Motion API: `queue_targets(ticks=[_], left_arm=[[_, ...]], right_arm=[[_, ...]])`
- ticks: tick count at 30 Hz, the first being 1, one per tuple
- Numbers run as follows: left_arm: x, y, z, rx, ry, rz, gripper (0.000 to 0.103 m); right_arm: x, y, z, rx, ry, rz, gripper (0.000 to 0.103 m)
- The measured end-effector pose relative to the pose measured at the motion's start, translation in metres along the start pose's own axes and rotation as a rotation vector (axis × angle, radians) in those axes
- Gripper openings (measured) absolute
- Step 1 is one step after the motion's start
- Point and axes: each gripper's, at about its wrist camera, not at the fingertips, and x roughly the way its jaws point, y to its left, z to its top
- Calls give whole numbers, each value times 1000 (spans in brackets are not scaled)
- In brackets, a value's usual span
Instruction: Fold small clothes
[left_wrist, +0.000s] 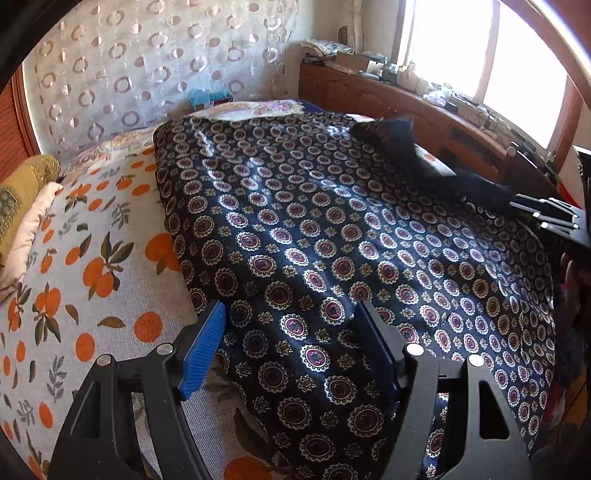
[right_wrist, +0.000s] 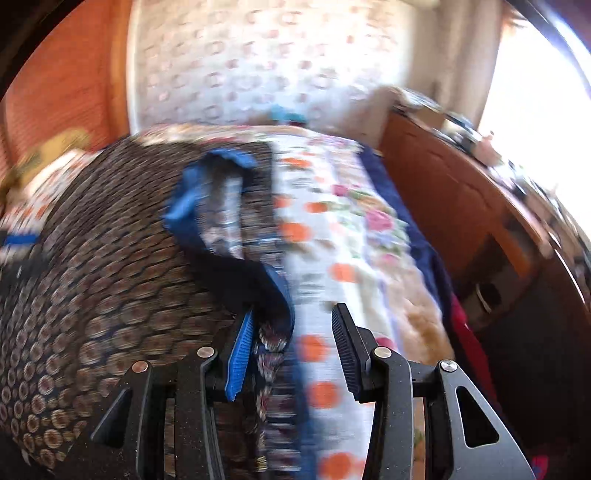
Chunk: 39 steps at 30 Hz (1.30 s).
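Observation:
A dark garment (left_wrist: 332, 229) with a round medallion print lies spread flat on the bed. My left gripper (left_wrist: 291, 314) is open and empty, hovering just above the garment's near left edge. My right gripper shows at the right edge of the left wrist view (left_wrist: 546, 214), next to a raised dark fold (left_wrist: 399, 144) of the garment. The right wrist view is blurred by motion. There my right gripper (right_wrist: 291, 332) is open, and a blue-lined fold of the garment (right_wrist: 221, 206) lies just ahead of its left finger (right_wrist: 240, 354), apparently touching it.
The bed has a white sheet with oranges (left_wrist: 92, 266) and a floral blanket (right_wrist: 369, 221). Pillows (left_wrist: 22, 206) lie at the left. A wooden cabinet (left_wrist: 424, 110) with clutter runs along the window on the right. A curtain with circles (left_wrist: 147, 66) hangs behind.

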Motion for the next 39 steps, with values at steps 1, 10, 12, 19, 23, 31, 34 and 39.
queue_targets(ticks=[1, 10, 12, 19, 23, 31, 34, 39], left_arm=[[1, 1, 0, -9, 1, -4, 73], [4, -8, -1, 36, 21, 30, 79], [6, -13, -2, 59, 28, 58, 80], [6, -12, -1, 49, 31, 69, 83], [6, -11, -2, 49, 31, 69, 84], [-12, -6, -11, 18, 63, 77, 84], [-38, -3, -26, -14, 28, 44, 84], [-70, -6, -60, -48, 8, 42, 84]], right_arm=[[0, -7, -1, 5, 3, -22, 44], [-6, -17, -9, 44, 6, 28, 44], [-18, -23, -18, 77, -18, 89, 44], [-46, -37, -52, 109, -16, 228, 53], [-54, -39, -71, 79, 21, 255, 56], [-61, -45, -86, 60, 96, 262, 56], [-65, -41, -87, 53, 98, 276, 56], [-65, -30, -90, 14, 103, 263, 56]])
